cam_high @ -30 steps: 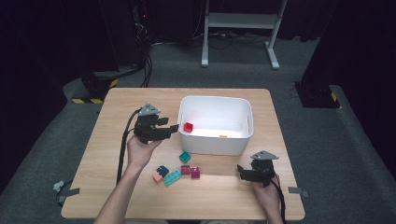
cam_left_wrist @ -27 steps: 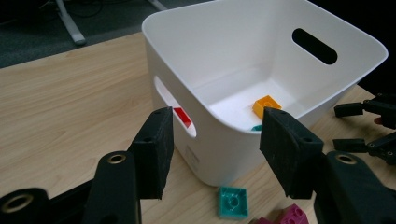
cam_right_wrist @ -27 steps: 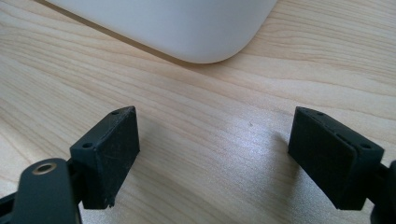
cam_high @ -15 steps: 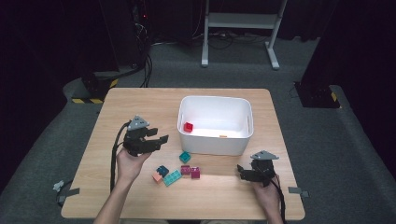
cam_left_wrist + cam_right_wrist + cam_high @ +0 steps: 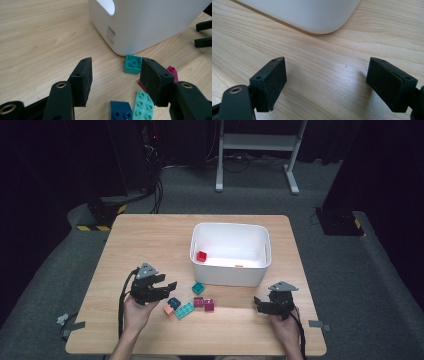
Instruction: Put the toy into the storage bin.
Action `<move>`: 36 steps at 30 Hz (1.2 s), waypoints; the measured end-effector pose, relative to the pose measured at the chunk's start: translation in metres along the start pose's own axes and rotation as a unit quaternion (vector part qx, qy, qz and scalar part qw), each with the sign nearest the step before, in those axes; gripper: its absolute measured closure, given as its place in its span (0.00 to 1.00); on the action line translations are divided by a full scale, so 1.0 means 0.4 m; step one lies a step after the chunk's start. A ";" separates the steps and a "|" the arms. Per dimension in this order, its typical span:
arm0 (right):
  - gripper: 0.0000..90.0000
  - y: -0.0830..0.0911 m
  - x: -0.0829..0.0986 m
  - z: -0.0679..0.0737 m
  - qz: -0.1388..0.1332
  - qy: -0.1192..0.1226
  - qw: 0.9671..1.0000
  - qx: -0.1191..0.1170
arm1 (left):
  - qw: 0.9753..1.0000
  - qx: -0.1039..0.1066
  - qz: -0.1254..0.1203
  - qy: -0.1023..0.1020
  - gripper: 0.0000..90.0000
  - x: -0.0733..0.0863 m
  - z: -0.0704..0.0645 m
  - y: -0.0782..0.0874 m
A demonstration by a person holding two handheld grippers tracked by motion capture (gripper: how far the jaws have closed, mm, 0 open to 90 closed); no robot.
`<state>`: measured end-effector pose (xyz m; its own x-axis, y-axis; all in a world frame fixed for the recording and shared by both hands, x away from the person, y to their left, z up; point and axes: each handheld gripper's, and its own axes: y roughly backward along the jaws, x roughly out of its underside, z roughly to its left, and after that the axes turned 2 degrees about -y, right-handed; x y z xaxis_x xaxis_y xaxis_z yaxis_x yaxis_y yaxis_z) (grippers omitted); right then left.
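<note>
Left gripper (image 5: 170, 287) held with jaws apart, empty, over the blocks (image 5: 189, 306) near the table's front edge, below the white bin (image 5: 230, 272). Right gripper (image 5: 260, 305) also spread, idle. Risk: neighbouring blocks could be nudged or two pinched together, since they lie packed.

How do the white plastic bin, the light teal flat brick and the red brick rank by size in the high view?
1. White plastic bin, clearly largest.
2. Light teal flat brick.
3. Red brick, slightly smaller; it lies farther away, so this is uncertain.
</note>
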<state>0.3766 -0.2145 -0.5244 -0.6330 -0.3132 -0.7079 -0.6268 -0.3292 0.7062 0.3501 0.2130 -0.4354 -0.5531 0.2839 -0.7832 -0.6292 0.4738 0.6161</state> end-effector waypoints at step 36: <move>0.18 0.000 0.000 0.000 0.000 0.001 1.000 0.000 | 0.998 -0.011 0.058 -0.007 0.52 0.129 -0.042 -0.084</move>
<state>0.3766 -0.2146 -0.5244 -0.6322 -0.3161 -0.7074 -0.6265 -0.3285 0.7068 0.3336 0.1975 -0.4952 -0.6159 0.3467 -0.7074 -0.5732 0.4187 0.7043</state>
